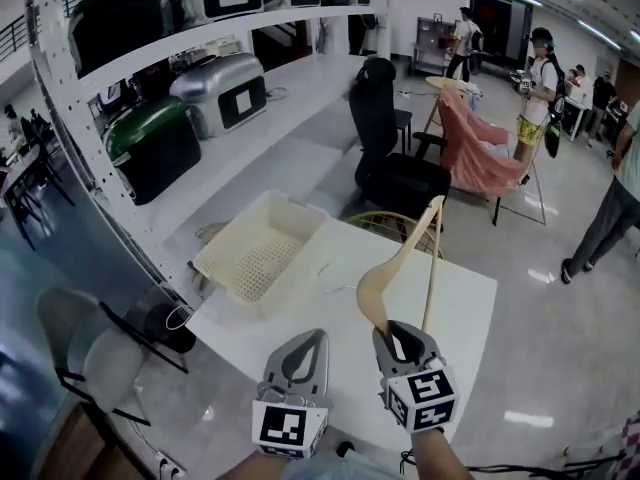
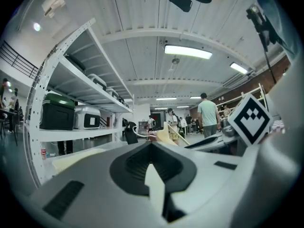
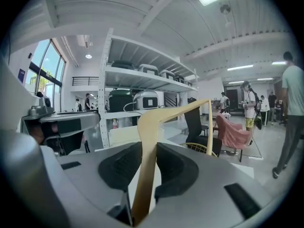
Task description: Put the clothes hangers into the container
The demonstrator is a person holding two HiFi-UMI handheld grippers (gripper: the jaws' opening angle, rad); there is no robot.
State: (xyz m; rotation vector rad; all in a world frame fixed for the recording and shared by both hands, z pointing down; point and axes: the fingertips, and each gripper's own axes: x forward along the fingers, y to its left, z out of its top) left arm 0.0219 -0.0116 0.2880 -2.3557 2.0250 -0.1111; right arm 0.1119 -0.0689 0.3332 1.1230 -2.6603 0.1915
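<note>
**Fig.** Your right tongs [image 1: 398, 336] gripped one arm of the wooden hanger [image 1: 400, 263], holding it above the table [image 1: 465, 303], probably to carry it to the container [image 1: 225, 258] on the table's left. Your left tongs [image 1: 312, 336] were closed and empty. The right gripper view confirmed the pinch; only the head view showed where the container lay.

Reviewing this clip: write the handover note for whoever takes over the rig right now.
The left tool: jaws together, nothing in them, low over the table near its front edge.
The right tool: shut on the wooden hanger, which is raised above the table.
The container: cream, at the table's far left, with no hanger visible inside.
Done: hanger picked up.
Left: carry it to the container and release it.
</note>
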